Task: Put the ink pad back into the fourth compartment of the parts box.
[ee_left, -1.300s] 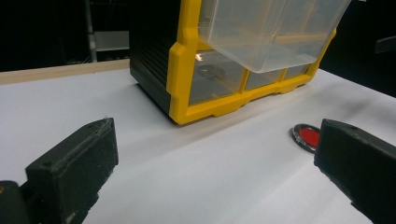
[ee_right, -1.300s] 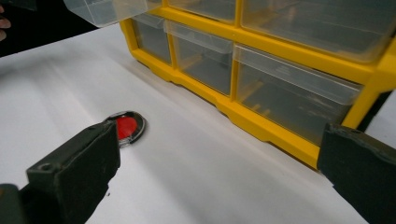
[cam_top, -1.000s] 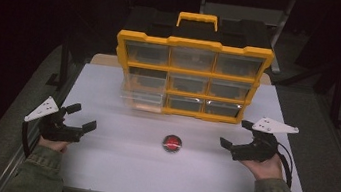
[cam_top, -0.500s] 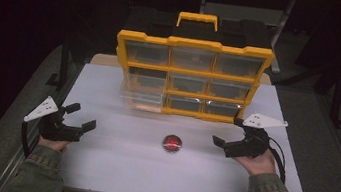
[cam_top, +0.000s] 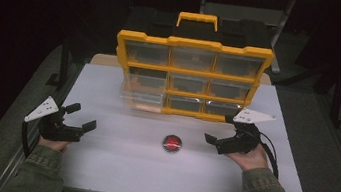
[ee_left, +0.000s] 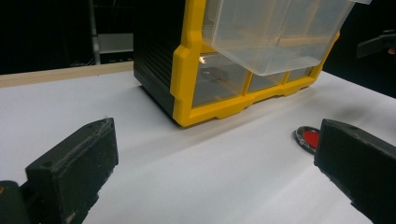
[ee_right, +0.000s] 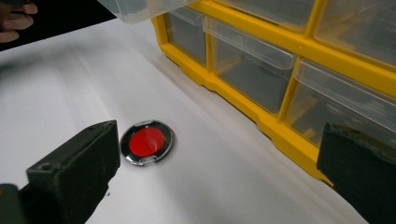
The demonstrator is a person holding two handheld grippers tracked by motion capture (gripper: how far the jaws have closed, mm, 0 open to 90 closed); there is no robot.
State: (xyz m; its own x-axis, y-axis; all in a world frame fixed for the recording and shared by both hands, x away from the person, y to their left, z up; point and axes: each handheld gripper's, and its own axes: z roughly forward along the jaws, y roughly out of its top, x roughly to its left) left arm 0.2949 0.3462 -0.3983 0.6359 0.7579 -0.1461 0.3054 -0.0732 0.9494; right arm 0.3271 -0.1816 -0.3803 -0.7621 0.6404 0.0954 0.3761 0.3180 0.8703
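Note:
A small round disc (cam_top: 172, 143) with a red centre and a dark shiny rim lies flat on the white table (cam_top: 113, 168), in front of a yellow organizer (cam_top: 196, 44) of clear drawers. The bottom-left drawer (cam_top: 140, 100) is pulled out. My right gripper (cam_top: 219, 129) is open, just right of the disc, with nothing between its jaws. In the right gripper view the disc (ee_right: 146, 142) lies beside the left jaw of the gripper (ee_right: 224, 149). My left gripper (cam_top: 82, 117) is open and empty near the table's left edge. The disc (ee_left: 309, 138) peeks past its right jaw.
The organizer (ee_left: 187, 70) stands at the back of the table with its black carry handle side up; its pulled-out clear drawer (ee_left: 275, 32) overhangs the table. Bare white surface stretches between the two grippers. A wooden strip (ee_left: 60, 73) edges the table's far side.
My right gripper has moved left, toward the disc. The left gripper, the disc and the organizer have stayed in place.

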